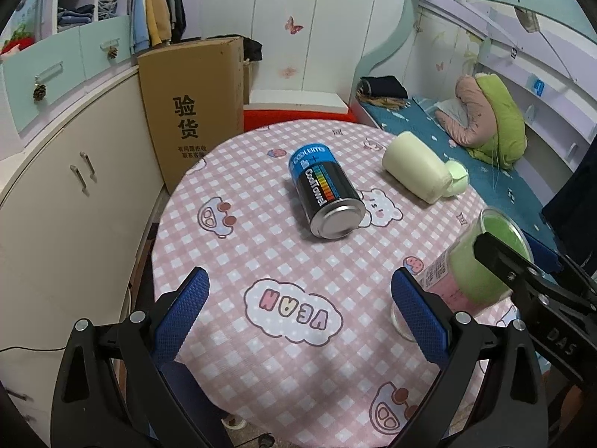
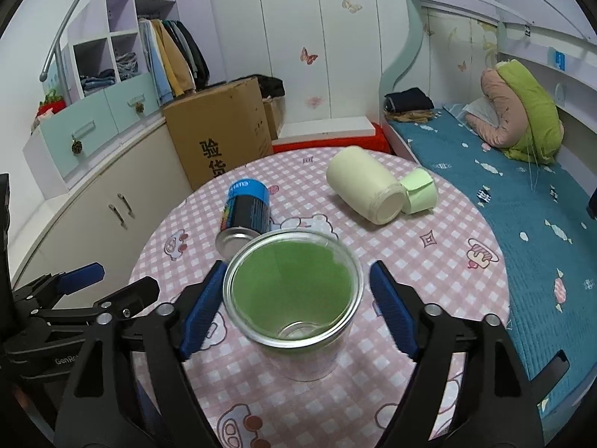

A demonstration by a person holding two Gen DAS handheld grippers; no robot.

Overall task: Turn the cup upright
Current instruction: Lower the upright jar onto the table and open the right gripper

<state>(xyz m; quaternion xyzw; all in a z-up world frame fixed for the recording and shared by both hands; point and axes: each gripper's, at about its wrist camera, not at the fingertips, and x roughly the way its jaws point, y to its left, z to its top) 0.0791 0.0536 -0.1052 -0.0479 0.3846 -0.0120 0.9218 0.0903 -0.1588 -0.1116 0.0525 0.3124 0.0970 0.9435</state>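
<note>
A clear plastic cup (image 2: pixel 294 298) with a green and pink lining stands mouth up on the round pink checked table (image 2: pixel 440 261). My right gripper (image 2: pixel 298 308) is open, its blue fingers on both sides of the cup near the rim; the left finger is close to it, the right one apart. In the left wrist view the cup (image 1: pixel 474 265) is at the right, with the right gripper's black finger across it. My left gripper (image 1: pixel 298 311) is open and empty above the table's near part.
A black and blue can (image 1: pixel 326 190) lies on its side mid-table. A cream bottle (image 1: pixel 414 171) with a pale green cap (image 1: pixel 457 179) lies at the far right. A cardboard box (image 1: pixel 194 112) and cabinets stand left, a bed (image 2: pixel 522 201) right.
</note>
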